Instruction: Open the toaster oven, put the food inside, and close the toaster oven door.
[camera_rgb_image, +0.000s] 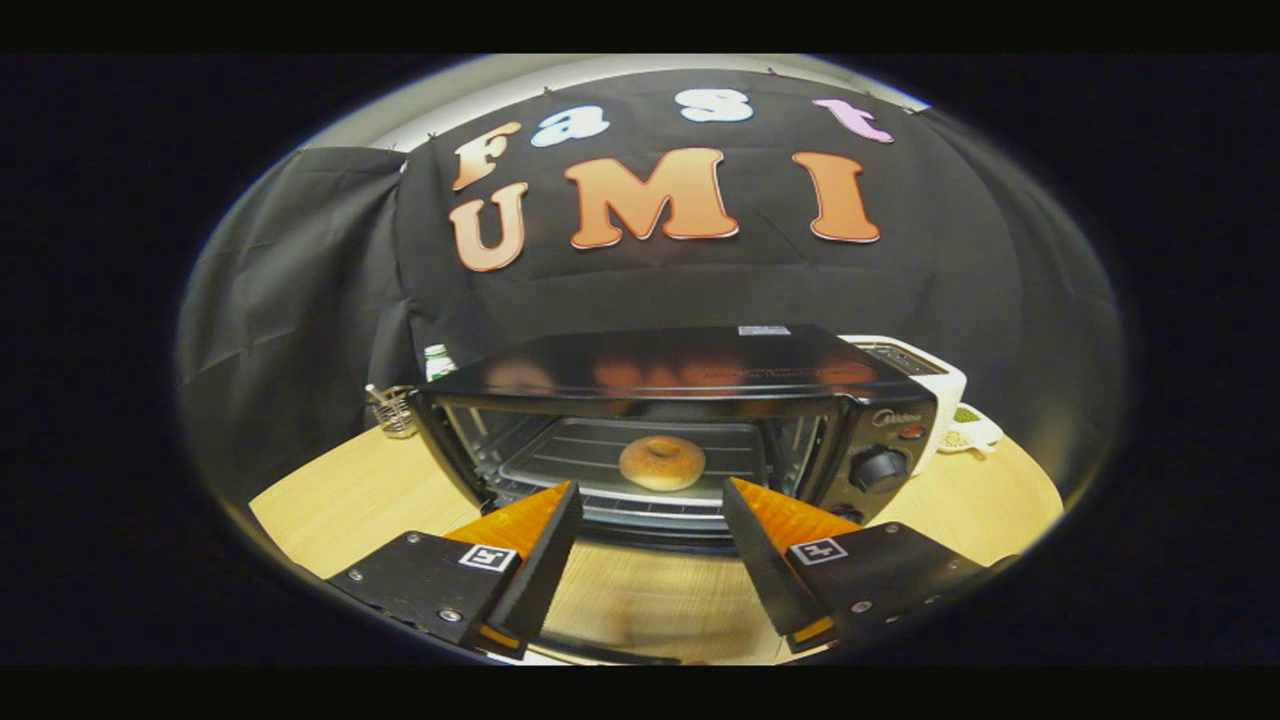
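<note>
Your tool (650, 495) open, empty — bagel (662, 462) on toaster oven (690, 420) rack at 12 o'clock; door apparently down.

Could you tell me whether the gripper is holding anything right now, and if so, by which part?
Nothing is held: the gripper is open, and the bagel lies beyond its fingers on the toaster oven tray.
</note>
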